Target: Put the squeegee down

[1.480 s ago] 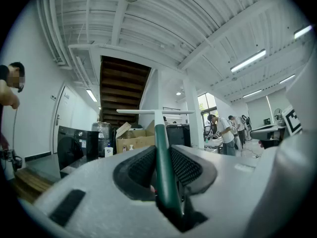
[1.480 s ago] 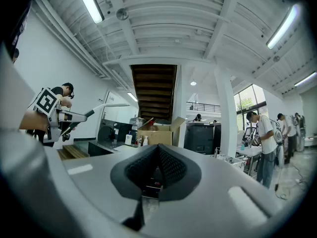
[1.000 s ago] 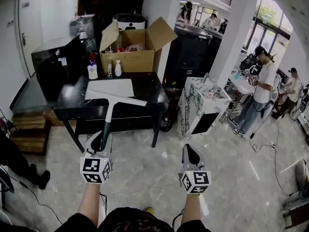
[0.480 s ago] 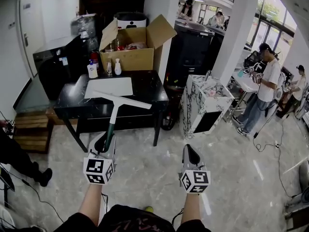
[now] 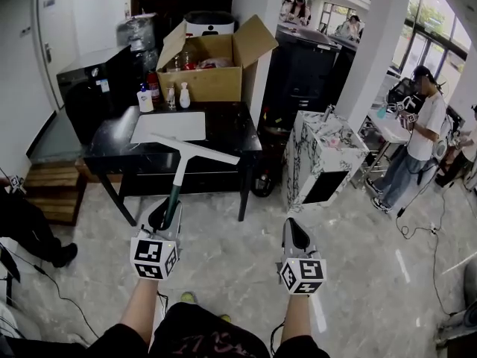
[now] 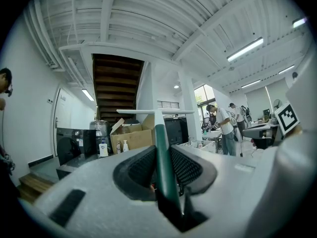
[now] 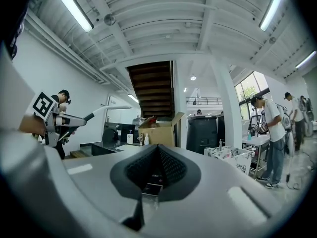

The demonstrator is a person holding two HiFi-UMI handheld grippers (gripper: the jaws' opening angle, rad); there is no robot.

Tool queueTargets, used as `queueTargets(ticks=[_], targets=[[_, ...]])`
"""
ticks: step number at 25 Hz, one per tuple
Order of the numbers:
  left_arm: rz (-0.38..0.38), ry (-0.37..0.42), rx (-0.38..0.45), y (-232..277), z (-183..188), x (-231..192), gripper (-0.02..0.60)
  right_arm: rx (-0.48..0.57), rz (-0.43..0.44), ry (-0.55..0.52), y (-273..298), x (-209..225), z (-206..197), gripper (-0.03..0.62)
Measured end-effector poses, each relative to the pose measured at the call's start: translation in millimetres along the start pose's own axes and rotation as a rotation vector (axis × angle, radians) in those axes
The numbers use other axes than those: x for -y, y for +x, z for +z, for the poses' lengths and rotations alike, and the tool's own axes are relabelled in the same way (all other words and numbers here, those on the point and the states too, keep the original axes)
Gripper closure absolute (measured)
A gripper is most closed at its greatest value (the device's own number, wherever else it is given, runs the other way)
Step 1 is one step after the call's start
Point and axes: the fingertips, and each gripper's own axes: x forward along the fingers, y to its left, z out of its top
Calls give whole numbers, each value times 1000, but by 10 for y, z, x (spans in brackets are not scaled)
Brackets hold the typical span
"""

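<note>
- Straight ahead at twelve o'clock sits the black counter (image 5: 223, 129), the likely landing spot.
- On the left gripper (image 5: 165, 215), fingers clamp the squeegee (image 5: 177, 174) by its handle, blade forward for laying down.
- At three o'clock, the right gripper (image 5: 295, 233) has its fingers closed on nothing.

Right gripper (image 7: 158, 150), fingers (image 7: 174, 166) together.

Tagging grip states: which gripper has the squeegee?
The left gripper: its jaws clamp the squeegee by its green handle. The right gripper is shut on nothing.
</note>
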Motion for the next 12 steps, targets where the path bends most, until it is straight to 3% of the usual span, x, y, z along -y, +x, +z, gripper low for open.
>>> queueTargets(ticks=[12], targets=[[9, -1, -11, 489, -93, -160, 485, -4, 17, 33, 566, 186, -106, 586]])
